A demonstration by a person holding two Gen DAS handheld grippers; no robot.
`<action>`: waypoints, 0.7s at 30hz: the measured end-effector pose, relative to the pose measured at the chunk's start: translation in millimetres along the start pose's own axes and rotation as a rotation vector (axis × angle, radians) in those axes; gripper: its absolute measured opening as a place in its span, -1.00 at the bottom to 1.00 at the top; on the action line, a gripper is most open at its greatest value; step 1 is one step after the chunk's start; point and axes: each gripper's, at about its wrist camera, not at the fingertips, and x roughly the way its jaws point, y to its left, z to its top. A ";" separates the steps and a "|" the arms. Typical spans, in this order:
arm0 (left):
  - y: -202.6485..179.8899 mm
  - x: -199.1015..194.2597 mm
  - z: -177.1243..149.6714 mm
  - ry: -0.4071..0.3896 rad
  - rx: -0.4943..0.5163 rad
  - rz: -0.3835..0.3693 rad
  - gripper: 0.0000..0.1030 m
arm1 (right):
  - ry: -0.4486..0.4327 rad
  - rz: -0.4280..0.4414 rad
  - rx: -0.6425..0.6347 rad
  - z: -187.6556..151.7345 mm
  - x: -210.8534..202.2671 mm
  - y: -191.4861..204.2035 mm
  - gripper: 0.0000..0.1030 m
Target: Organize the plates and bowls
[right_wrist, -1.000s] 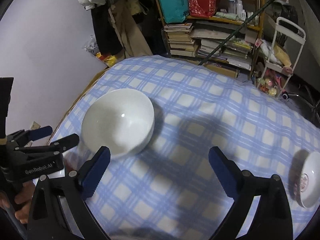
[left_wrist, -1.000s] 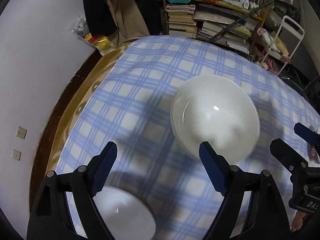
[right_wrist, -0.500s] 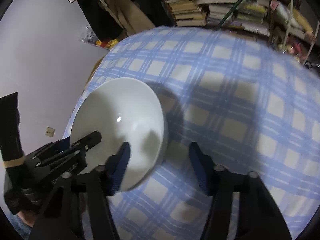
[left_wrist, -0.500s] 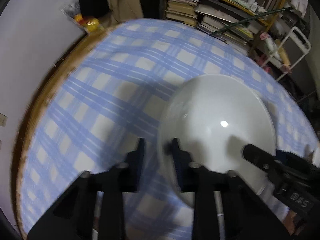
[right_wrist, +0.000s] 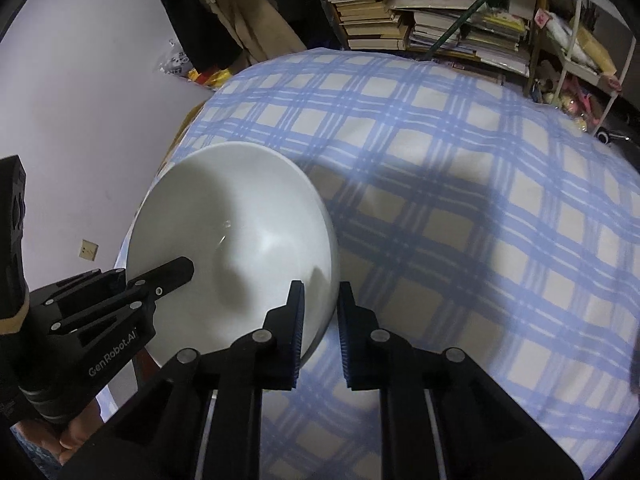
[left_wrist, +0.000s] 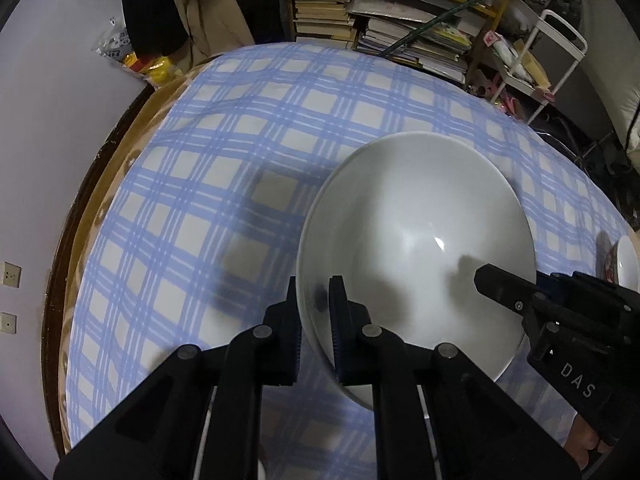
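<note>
A large white bowl is on the blue plaid tablecloth. My left gripper is shut on the bowl's left rim, one pad inside and one outside. My right gripper has the opposite rim of the same bowl between its pads, and its jaws are closing onto it. Each gripper also shows in the other's view: the right gripper's fingers at the bowl's right side, the left gripper's fingers at its left. I cannot tell whether the bowl still rests on the cloth.
A small patterned bowl stands at the right edge of the table. Behind the table are a bookshelf with stacked books and a white cart. The wall lies close along the left side.
Both grippers were open above the table a second ago. They have come down to the big bowl and closed on its opposite rims.
</note>
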 end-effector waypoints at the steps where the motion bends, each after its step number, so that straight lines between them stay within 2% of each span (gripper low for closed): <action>1: -1.5 -4.4 -4.4 -0.004 0.000 -0.005 -0.75 | -0.004 -0.005 -0.006 -2.0 -3.6 0.5 -0.66; 5: -10.0 -19.4 -25.6 -0.021 0.011 0.010 -0.75 | -0.033 0.011 -0.003 -20.1 -25.9 -1.4 -0.66; 12: -16.1 -30.1 -66.8 -0.022 -0.027 0.026 -0.75 | -0.053 0.025 -0.005 -57.0 -37.3 -0.7 -0.66; 17: -17.9 -24.1 -87.0 -0.023 -0.049 0.024 -0.75 | -0.063 0.013 -0.031 -78.6 -34.7 -1.2 -0.66; 21: -19.0 -6.2 -93.9 0.028 -0.047 0.048 -0.71 | -0.039 -0.032 -0.062 -86.8 -20.0 1.4 -0.66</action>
